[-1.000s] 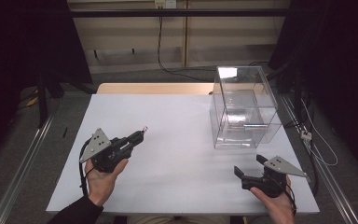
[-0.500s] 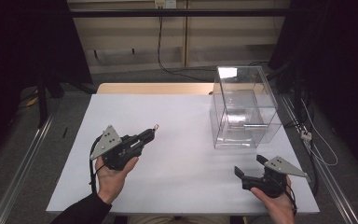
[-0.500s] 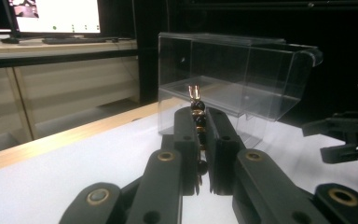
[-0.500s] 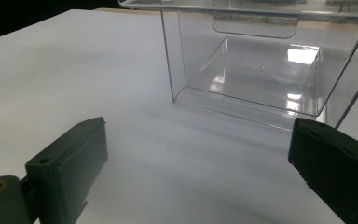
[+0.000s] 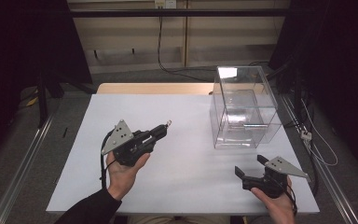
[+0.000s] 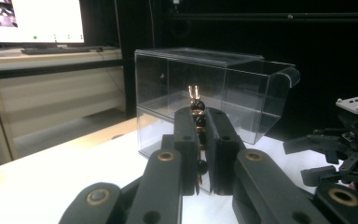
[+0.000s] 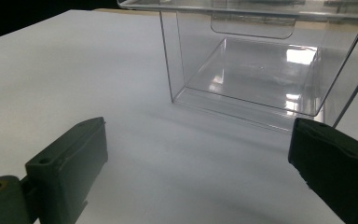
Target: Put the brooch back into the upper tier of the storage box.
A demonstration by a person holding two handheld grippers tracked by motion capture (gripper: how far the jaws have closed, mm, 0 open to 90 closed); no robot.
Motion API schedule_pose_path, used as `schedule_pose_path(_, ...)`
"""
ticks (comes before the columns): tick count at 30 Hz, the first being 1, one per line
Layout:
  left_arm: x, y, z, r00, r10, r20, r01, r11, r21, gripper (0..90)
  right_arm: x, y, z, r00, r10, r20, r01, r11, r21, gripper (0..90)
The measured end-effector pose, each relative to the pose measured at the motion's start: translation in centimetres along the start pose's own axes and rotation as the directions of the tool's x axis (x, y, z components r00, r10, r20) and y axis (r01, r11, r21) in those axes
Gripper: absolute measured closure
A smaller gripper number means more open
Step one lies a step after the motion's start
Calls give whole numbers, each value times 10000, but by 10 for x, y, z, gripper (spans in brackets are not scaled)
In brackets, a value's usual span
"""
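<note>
The left gripper [image 5: 161,131] has moved across the table [image 5: 186,116] toward the clear box [image 5: 244,112], so it looks like the bead string [image 6: 198,122] is on its way there. Its jaws are squeezed tight on the bead string, which sticks out past the tips. The right gripper [image 5: 251,169] waits near the box, wide open and holding nothing.

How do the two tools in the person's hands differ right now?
The left tool has its jaws shut on a string of dark beads; the right tool has its jaws spread wide with nothing between them. The left tool is held up above the white table, nearer its middle; the right tool sits low by the near edge, close to the clear box. Both are black and carry a grey plate.
</note>
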State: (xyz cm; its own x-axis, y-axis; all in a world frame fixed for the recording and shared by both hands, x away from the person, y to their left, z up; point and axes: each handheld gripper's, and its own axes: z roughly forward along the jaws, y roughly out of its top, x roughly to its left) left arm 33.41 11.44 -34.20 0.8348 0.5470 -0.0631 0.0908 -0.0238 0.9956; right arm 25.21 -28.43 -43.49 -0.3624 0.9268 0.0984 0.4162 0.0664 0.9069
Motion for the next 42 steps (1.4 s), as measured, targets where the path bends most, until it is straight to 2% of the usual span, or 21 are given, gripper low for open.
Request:
schedule_pose_path(3, 0, 2, 4, 9999, -13, 131, 13, 10000, -21, 841, 0, 0, 0, 10000, 0, 10, 0, 10000, 7, 46)
schedule_pose_path(6, -1, 6, 7, 10000, -6, 24, 6, 10000, -91, 841, 0, 0, 1, 10000, 21, -1, -21, 10000, -3, 46)
schedule_pose_path(13, 0, 12, 15, 9997, -83, 235, 87, 9998, -190, 841, 0, 0, 0, 10000, -4, 16, 4, 10000, -2, 47)
schedule_pose_path(14, 0, 12, 16, 10000, -92, 27, 93, 9996, -283, 841, 0, 0, 0, 10000, -1, 11, 1, 10000, -1, 46)
schedule_pose_path(18, 3, 12, 21, 9998, -165, -73, 163, 9994, -313, 841, 0, 0, 0, 10000, 2, -12, -2, 10000, 8, 46)
schedule_pose_path(25, 7, 14, 28, 9999, -136, -32, 136, 9996, -234, 841, 0, 0, 1, 10000, 19, -16, -19, 10000, 0, 46)
schedule_pose_path(29, 8, 17, 31, 9998, -189, 41, 191, 9992, -352, 841, 0, 0, 0, 10000, 20, -6, -20, 10000, -7, 46)
schedule_pose_path(36, 6, 22, 39, 9989, -183, 427, 199, 9991, -379, 841, 0, 0, 1, 10000, 36, -26, -36, 10000, -4, 46)
schedule_pose_path(39, 4, 25, 44, 9989, -198, 415, 218, 9986, -481, 841, 0, 0, 1, 10000, 37, -15, -37, 10000, -13, 46)
schedule_pose_path(42, 1, 27, 48, 9977, -134, 663, 162, 9990, -423, 841, 0, 0, 1, 10000, 33, -40, -33, 10000, -8, 46)
